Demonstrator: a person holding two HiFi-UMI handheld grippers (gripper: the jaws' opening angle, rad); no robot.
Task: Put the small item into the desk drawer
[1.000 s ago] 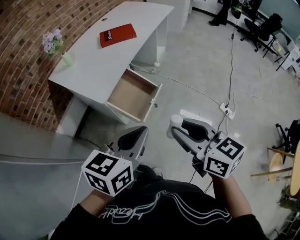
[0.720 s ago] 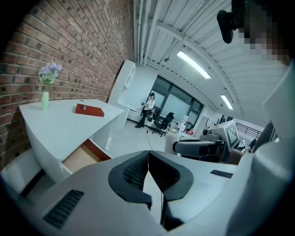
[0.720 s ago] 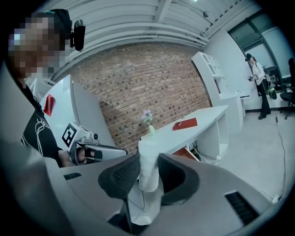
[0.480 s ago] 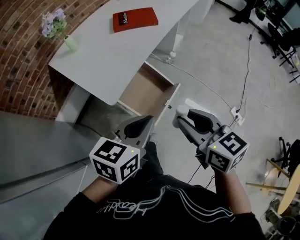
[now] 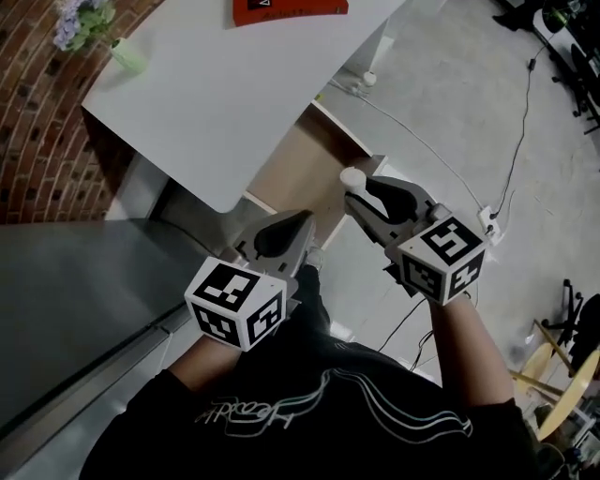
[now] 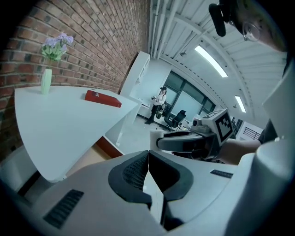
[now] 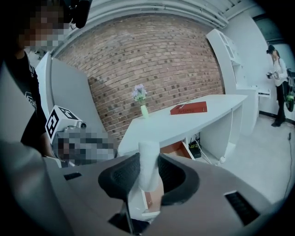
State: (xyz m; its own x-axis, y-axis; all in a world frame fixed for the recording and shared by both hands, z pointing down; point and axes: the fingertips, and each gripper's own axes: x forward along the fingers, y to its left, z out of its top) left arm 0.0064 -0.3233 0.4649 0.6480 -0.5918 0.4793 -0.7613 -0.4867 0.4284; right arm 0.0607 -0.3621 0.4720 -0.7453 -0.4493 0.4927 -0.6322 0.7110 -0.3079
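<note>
Small white item [image 7: 148,156], a stubby cylinder, stands upright between the pads of the right gripper [image 7: 147,177], clenched from both sides, top end poking above the jaws. Head view: item [image 5: 352,176] at the jaw tips, seen over the front edge of the open drawer [image 5: 291,169], not inside it. Drawer interior brown, nothing visible in it.

Left gripper [image 6: 147,159]: jaws pressed together, nothing between them. It hangs beside the right gripper, just short of the drawer front.

Beyond: white desk [image 5: 225,94] with a red book [image 5: 291,7] and a pale green vase [image 5: 127,56] of lilac flowers. Brick wall [image 5: 37,141] behind. Cable [image 5: 441,159] trails across the grey floor.
</note>
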